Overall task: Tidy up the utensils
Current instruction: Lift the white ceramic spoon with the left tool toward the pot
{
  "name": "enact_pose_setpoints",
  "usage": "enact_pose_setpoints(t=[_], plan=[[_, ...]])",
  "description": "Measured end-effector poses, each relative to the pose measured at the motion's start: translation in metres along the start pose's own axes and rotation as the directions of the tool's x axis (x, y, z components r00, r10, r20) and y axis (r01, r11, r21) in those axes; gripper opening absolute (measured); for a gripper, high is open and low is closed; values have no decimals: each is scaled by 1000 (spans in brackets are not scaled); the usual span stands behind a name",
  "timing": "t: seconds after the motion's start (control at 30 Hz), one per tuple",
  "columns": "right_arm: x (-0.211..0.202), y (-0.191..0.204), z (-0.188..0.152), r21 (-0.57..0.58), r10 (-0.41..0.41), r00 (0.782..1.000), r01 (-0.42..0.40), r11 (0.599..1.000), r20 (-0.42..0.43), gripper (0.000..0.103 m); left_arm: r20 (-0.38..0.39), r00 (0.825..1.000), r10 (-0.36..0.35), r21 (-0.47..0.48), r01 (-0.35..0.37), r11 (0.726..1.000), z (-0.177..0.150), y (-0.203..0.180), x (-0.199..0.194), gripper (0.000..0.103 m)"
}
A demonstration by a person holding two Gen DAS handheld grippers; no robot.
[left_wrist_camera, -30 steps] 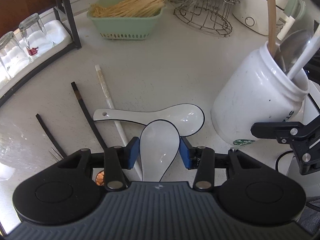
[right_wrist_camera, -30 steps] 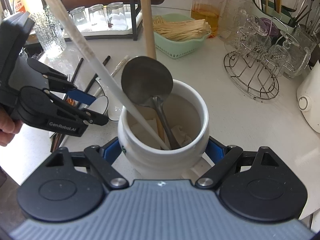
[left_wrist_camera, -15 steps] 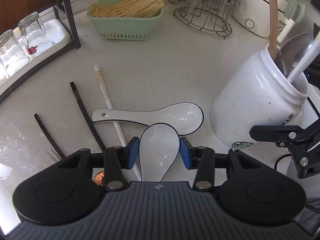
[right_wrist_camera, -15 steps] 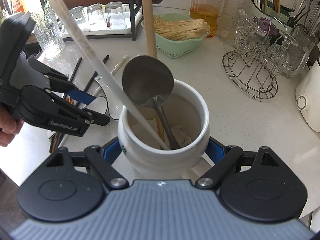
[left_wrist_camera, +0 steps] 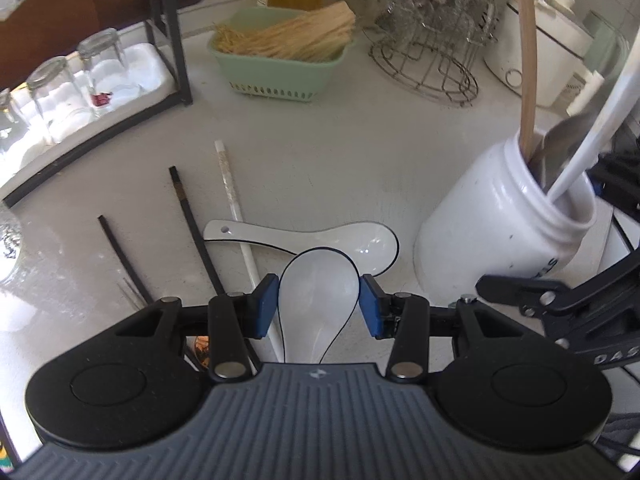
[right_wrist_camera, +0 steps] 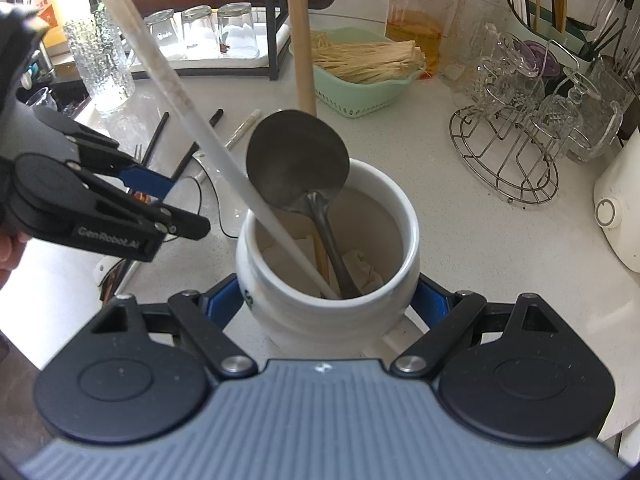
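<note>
My left gripper [left_wrist_camera: 319, 305] is shut on the bowl of a white ceramic spoon [left_wrist_camera: 318, 286], held just above the counter. A second white spoon [left_wrist_camera: 352, 236] with a dark rim lies under it. Beside them lie a white chopstick [left_wrist_camera: 230, 188] and two black chopsticks [left_wrist_camera: 186, 210]. My right gripper [right_wrist_camera: 328, 304] is shut on the sides of a white jar [right_wrist_camera: 304, 320], which leans in the left wrist view [left_wrist_camera: 492, 228]. The jar holds a metal spoon [right_wrist_camera: 296, 160], a long white handle [right_wrist_camera: 176, 92] and a wooden handle [right_wrist_camera: 302, 44]. The left gripper [right_wrist_camera: 176, 206] hangs just left of the jar.
A green basket [left_wrist_camera: 280, 72] of straw-coloured sticks stands at the back. A wire rack [right_wrist_camera: 516, 152] of glasses is to its right, with a white appliance [right_wrist_camera: 620, 200] beyond. A black-framed shelf with upturned glasses [left_wrist_camera: 92, 80] runs along the left.
The left gripper has rolled slightly with the white spoon still between its pads. The right gripper and the jar have stayed put.
</note>
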State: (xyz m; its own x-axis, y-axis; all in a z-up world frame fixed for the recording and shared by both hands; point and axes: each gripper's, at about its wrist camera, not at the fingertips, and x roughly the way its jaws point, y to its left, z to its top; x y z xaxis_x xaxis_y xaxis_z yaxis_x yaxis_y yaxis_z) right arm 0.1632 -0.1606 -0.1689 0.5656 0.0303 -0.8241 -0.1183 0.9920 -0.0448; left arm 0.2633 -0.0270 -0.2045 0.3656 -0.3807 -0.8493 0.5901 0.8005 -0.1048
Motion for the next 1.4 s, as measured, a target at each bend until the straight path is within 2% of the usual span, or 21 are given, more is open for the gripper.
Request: enact_pose_setpoints(t=[0.3,0.53,0.77,1.1,1.4], plan=[[0,0,-2,-24,20,1000,-20,1000,17,91,47,997,53,-110,-48,993,-3,-4,-33,49],[0,1,-4,-37,33,998,-31,999,45,91,101,990,95,-224,-70,972,-8,-9,-64,49],[1,3,-3,-40,40,997,-37,999,68,91,131,983,131,-285,-89,954,-12,-18,-85,49],[4,6,1,-37,43,996,-40,998,80,91,162,976,143,-331,-83,940,-17,-22,-107,49],[6,11,3,-45,41,996,-38,998,83,91,248,958,142,-379,-39,925,-11,-27,-153,48]])
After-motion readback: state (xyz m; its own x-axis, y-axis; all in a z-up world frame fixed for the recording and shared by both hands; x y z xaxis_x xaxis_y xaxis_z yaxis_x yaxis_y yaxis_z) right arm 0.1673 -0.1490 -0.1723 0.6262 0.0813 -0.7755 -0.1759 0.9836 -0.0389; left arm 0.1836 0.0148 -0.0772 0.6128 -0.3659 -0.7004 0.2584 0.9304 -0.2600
